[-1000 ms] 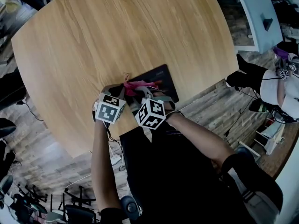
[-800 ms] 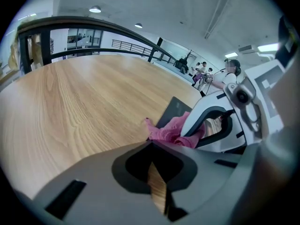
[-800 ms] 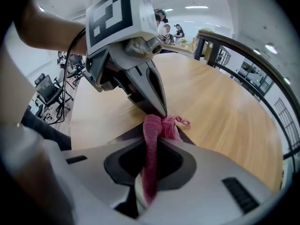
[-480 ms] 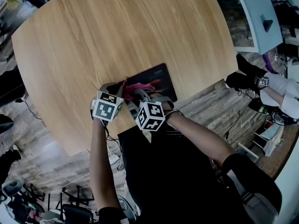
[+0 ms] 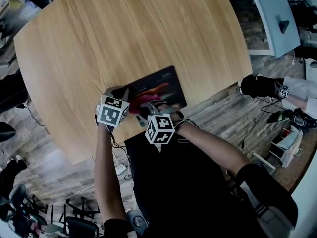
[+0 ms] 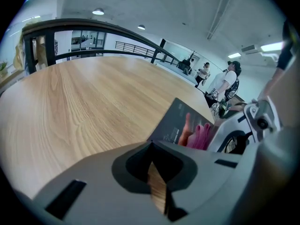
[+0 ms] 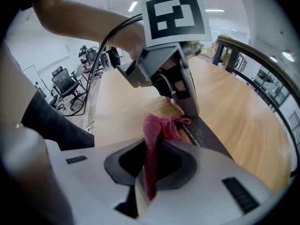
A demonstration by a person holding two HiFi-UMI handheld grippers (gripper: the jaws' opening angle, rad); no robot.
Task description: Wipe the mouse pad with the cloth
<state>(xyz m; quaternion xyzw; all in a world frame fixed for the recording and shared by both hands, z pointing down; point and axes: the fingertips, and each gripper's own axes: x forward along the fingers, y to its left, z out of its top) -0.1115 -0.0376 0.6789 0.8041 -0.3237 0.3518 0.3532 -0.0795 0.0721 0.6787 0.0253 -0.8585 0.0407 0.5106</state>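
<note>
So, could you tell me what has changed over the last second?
The right gripper, shut on the pink cloth, drew back toward the person, dragging the cloth along the mouse pad and baring more of its print. The left gripper stays shut at the pad's edge; the pad keeps its place on the table.

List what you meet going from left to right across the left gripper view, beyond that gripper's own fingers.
Bare wooden table → dark mouse pad → pink cloth → right gripper, its fingers shut on the cloth.
</note>
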